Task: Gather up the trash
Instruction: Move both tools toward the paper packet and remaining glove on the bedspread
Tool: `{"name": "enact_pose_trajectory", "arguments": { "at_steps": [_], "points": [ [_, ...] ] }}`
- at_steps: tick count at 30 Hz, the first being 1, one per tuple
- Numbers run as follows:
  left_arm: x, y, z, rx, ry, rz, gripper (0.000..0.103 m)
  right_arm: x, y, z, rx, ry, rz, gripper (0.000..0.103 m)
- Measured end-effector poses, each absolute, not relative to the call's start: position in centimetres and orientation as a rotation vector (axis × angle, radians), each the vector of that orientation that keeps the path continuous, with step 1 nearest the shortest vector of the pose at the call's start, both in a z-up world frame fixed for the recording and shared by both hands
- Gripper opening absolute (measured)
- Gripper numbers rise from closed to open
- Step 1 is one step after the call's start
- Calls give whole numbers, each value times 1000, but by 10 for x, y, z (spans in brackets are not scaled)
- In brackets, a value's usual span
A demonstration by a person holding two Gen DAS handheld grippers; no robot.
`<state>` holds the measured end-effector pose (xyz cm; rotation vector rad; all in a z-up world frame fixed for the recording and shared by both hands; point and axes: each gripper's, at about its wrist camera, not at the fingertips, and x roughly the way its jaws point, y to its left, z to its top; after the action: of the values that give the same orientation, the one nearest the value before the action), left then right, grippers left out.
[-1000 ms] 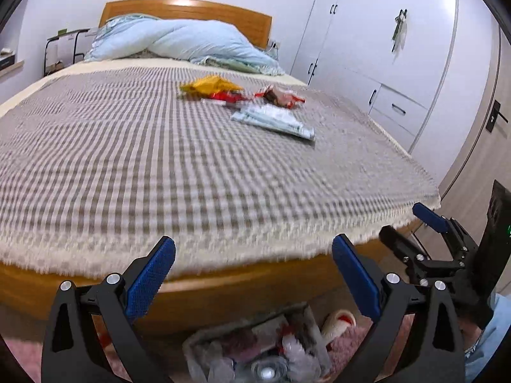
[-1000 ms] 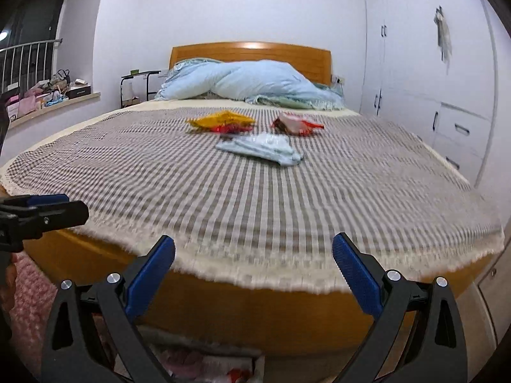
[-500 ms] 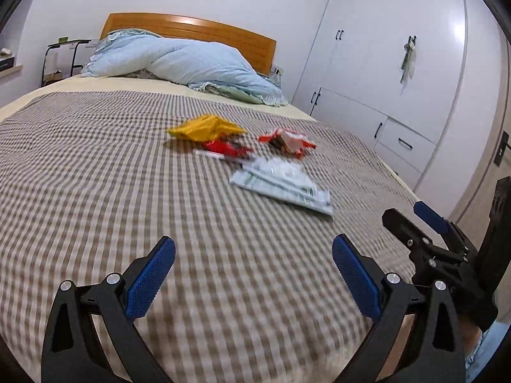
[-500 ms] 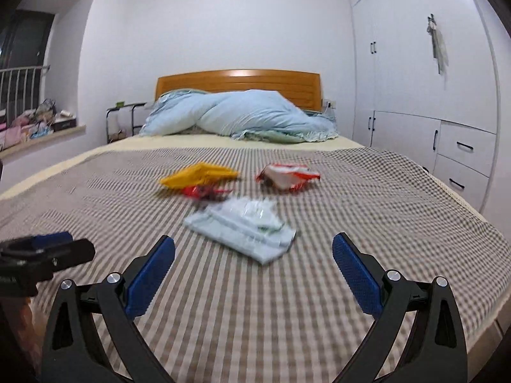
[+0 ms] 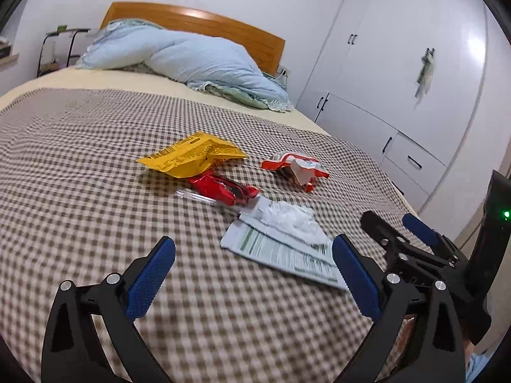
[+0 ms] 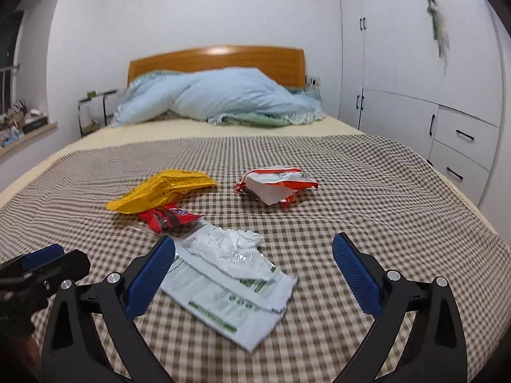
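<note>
Several pieces of trash lie on the checked bedspread [image 5: 80, 191] [image 6: 383, 191]. A yellow packet [image 5: 191, 156] [image 6: 163, 188] is farthest left, with a red wrapper [image 5: 223, 190] [image 6: 166, 217] against it. A torn red-and-white wrapper [image 5: 295, 169] [image 6: 274, 183] lies to the right. Nearest is a white-and-green plastic bag [image 5: 287, 245] [image 6: 230, 281] with crumpled clear film on top. My left gripper [image 5: 254, 274] hovers open just short of that bag. My right gripper [image 6: 254, 271] hangs open over the bag, nothing held. The right gripper [image 5: 399, 226] also shows at the left wrist view's right edge.
A light blue duvet [image 6: 217, 95] is piled at the wooden headboard [image 6: 217, 57]. White wardrobes with drawers [image 6: 431, 95] line the right wall. A metal rack [image 5: 60, 48] stands by the bed's far left, and a cluttered window sill [image 6: 22, 124] lies further left.
Both grippers rose from the foot of the bed and moved forward over the bedspread; the trash now lies close in front. The bin on the floor has dropped out of view. Both stay open.
</note>
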<state>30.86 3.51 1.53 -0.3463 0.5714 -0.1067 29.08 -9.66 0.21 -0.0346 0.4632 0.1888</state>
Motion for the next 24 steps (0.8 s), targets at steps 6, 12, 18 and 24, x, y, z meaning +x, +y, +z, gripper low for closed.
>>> {"name": "enact_pose_trajectory", "arguments": {
  "at_steps": [6,12,18,24],
  "points": [
    [330,60,4,-417,592,-12,95,331,-81,-6,-77,555,146,95],
    [354,86,-4,-501,598,36,95,366,-79,-20,7,641,140,95],
    [367,98,-18,-613,604,19,95,382,-68,-39,8,634,58,95],
    [371,106,-36,-707,627,4,95,411,-55,-62,-15,788,97,92]
  ]
}}
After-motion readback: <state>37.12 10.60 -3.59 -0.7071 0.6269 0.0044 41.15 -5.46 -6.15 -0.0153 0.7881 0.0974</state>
